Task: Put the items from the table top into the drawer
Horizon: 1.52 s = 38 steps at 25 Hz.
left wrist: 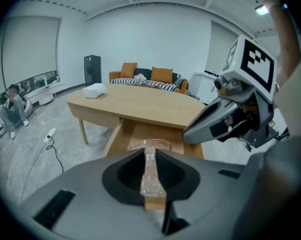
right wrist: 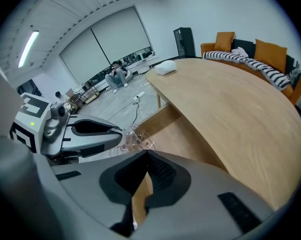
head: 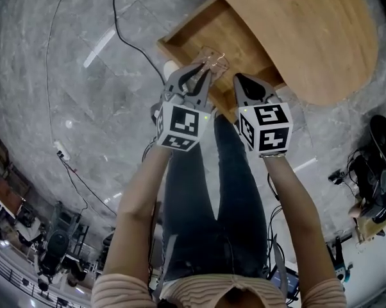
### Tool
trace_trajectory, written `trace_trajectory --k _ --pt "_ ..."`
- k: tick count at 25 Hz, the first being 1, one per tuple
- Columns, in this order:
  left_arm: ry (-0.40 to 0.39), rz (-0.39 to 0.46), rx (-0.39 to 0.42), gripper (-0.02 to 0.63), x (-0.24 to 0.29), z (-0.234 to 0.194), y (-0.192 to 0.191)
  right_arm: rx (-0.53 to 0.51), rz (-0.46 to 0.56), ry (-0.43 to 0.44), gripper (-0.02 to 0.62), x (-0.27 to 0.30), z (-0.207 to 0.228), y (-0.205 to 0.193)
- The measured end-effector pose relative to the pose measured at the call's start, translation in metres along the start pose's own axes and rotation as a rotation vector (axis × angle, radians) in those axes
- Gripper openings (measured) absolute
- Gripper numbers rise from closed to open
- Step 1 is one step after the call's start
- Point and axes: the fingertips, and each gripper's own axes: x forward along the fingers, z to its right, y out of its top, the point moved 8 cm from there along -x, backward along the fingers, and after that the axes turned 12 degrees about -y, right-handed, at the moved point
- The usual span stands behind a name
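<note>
While the left claw (head: 202, 76) hangs over the open drawer (head: 180, 36) in the head view, it is clamped on a clear plastic container (head: 213, 59) that juts past its tips above the drawer's bare wooden floor; the right claw (head: 240, 80) sits just beside it, to its right, near the edge of the table (head: 308, 31), whose visible stretch is bare. From the left gripper view, the left claw (left wrist: 151, 156) has its jaws pressed on a thin wall of the clear plastic container (left wrist: 149, 145), the rim showing just ahead of the tips, with the drawer (left wrist: 121, 134) directly beyond and below, the right claw (left wrist: 193, 130) close on the right, and a white bundle (left wrist: 94, 90) lying far ahead on the table (left wrist: 150, 104). From the right gripper view, the right claw (right wrist: 145, 156) has its jaws together with nothing between them; the left claw (right wrist: 118, 131) and the clear plastic container (right wrist: 135, 138) are just ahead and to its left, the drawer (right wrist: 185, 139) lies beyond the tips, and the white bundle (right wrist: 165, 68) rests well away at the far end of the table (right wrist: 230, 114). Judging from this, the container has been lifted and brought over the drawer but not yet let go, nothing can be seen lying in the drawer, and the white bundle appears to be the one item left on the top.
</note>
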Motion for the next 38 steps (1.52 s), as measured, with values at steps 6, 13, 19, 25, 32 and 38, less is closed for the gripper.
trace_trajectory --k 6,13,19,25,32,38 --pt "-0.061 -0.049 0.046 0.054 0.02 0.002 -0.014 0.016 -0.042 -0.02 0.008 0.012 -0.003 -0.014" --pt "-0.095 -0.107 0.068 0.054 0.043 0.004 -0.025 0.022 -0.096 -0.028 0.009 0.021 -0.001 -0.034" --pt "-0.116 -0.145 0.093 0.054 0.057 0.004 -0.031 0.026 -0.137 -0.016 0.009 0.027 -0.001 -0.044" --pt "-0.122 -0.175 0.091 0.054 0.064 0.001 -0.036 0.034 -0.146 -0.012 0.009 0.029 -0.002 -0.044" --pt "-0.12 -0.202 0.069 0.054 0.073 -0.002 -0.047 0.024 -0.169 0.005 0.009 0.035 -0.006 -0.055" --pt "-0.117 -0.207 0.048 0.054 0.075 -0.003 -0.051 0.023 -0.19 0.013 0.009 0.04 -0.012 -0.059"
